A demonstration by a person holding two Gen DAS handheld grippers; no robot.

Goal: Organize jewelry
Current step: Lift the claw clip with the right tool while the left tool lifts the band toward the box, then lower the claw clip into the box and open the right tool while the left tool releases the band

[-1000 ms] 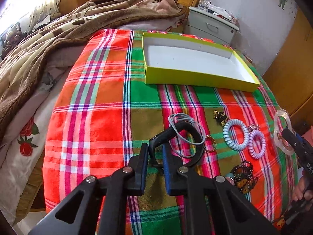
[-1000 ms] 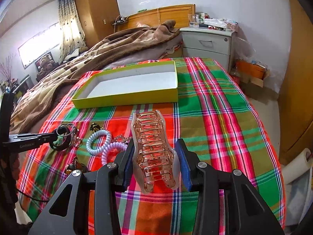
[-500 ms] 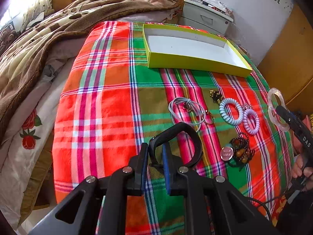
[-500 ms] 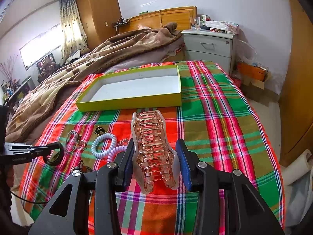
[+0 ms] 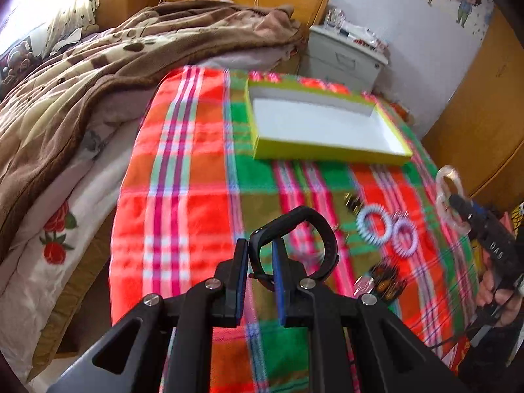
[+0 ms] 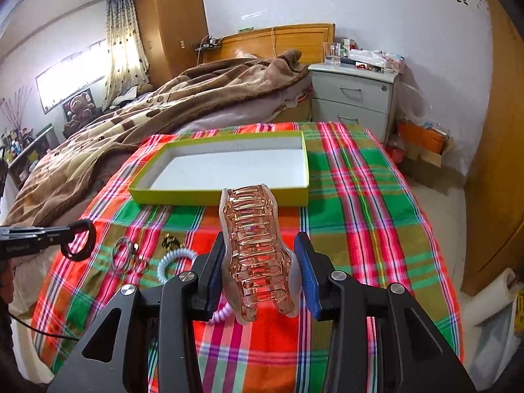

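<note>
— Two pieces are riding in our grippers at once: we are pinching a black band [image 5: 296, 235] in the left gripper [image 5: 260, 263], and we are clamping a pink hair claw [image 6: 257, 255] in the right gripper [image 6: 262, 262].

— So which step are we judging this to be?

— We are reading it as the carry, with both pieces held clear of the plaid cloth [image 5: 183, 177] and the yellow-green box [image 6: 216, 193] lying ahead with nothing in it. Next we are likely needing to bring each gripper over the box's white floor, lower it inside the rim, and only then spread the jaws.

— How are the pieces sitting in the jaws?

— On the left, the jaws are standing narrow, gripping one end of the band, while its loop is arching forward and to the right, beyond the fingertips. On the right, the jaws are set wider, pressing on the claw's two flanks near its base, and its ribbed back is rising up and forward between them.

— And what are we leaving on the cloth?

— Coil hair ties [image 5: 373, 226], some thin rings [image 6: 122, 255] and a dark beaded piece [image 5: 386, 278] are lying near the cloth's front edge, well apart from the box.
</note>
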